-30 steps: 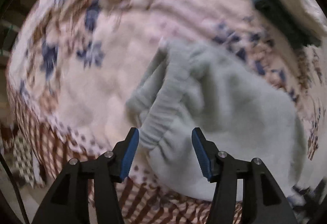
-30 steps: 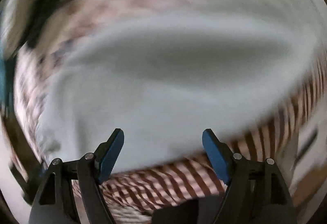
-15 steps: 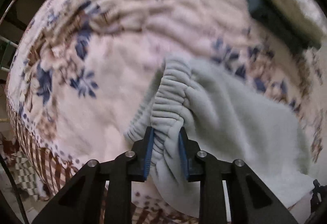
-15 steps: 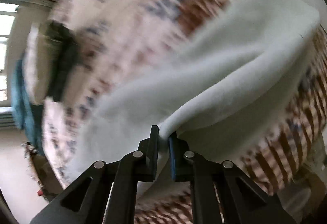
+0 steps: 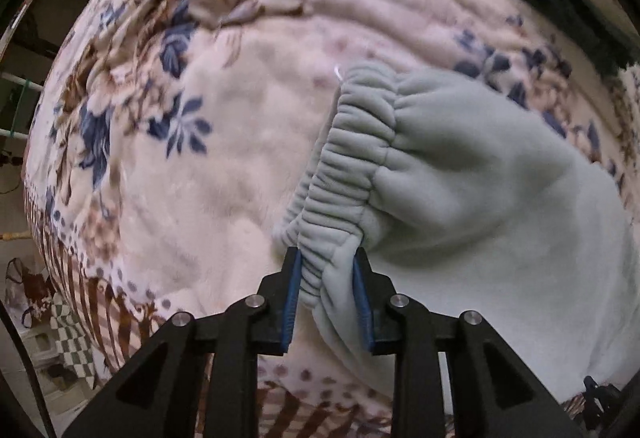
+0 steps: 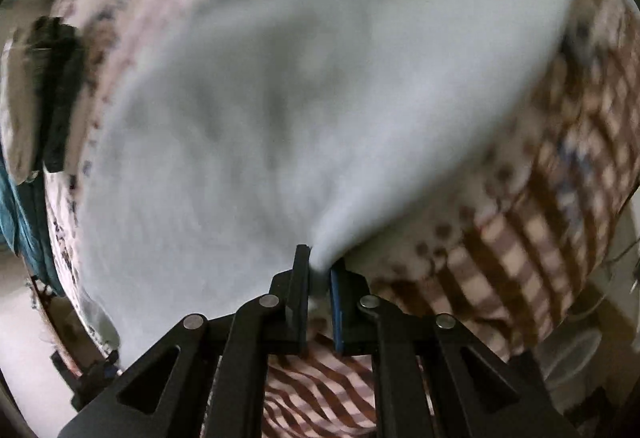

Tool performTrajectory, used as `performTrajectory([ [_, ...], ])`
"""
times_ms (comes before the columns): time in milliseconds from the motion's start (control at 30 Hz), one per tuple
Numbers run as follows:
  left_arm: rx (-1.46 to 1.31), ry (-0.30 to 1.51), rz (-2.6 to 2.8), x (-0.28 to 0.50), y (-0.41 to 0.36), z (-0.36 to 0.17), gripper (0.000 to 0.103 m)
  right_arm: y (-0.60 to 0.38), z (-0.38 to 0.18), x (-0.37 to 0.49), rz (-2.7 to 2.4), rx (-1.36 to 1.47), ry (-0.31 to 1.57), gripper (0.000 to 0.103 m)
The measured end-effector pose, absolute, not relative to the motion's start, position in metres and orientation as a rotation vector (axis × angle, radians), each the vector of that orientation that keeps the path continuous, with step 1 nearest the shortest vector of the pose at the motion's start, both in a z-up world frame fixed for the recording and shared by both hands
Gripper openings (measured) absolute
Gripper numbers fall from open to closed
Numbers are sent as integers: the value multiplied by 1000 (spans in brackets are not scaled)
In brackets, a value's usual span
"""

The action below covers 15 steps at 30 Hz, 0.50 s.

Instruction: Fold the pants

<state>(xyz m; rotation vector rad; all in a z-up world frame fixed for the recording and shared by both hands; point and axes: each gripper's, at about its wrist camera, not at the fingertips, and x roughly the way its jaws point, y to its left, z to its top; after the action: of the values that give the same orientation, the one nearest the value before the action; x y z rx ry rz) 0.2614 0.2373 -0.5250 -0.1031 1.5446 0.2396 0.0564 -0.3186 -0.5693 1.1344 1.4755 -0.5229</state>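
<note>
The pale grey pants [image 5: 472, 190] lie spread on a bed w/ a floral blanket [image 5: 224, 142], gathered waistband [image 5: 352, 158] running straight ahead of the left gripper [image 5: 327, 290], whose jaws are nearly closed, pinching its near end. Right gripper [image 6: 319, 292] jaws are clamped tight on a fabric edge, cloth fanning out ahead of them, blurred. Looks like the first fold: next, prob. lift both corners together & carry them across evenly.

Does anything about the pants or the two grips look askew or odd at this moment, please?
Nothing looks damaged. The pants lie rumpled on the floral blanket, waistband bunched where the left gripper pinches it. The right gripper is shut on a thin fold of fabric; that view is motion-blurred, so finer detail cannot be judged.
</note>
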Motion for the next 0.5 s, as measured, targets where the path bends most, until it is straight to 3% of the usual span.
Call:
performTrajectory([
  [100, -33, 1516, 262, 258, 225, -507, 33, -323, -574, 51, -452, 1220, 1483, 55],
  [133, -10, 1495, 265, 255, 218, -498, 35, -325, -568, 49, -426, 1228, 1470, 76],
  [167, 29, 1458, 266, 252, 208, -486, 42, -328, -561, 47, -409, 1233, 1447, 80],
  [267, 174, 1383, 279, 243, 175, -457, 81, -347, -529, 38, -394, 1204, 1386, 80],
  [500, 48, 1338, 194, 239, 85, -438, 82, -469, -471, -3, -715, 1109, 1147, 80],
])
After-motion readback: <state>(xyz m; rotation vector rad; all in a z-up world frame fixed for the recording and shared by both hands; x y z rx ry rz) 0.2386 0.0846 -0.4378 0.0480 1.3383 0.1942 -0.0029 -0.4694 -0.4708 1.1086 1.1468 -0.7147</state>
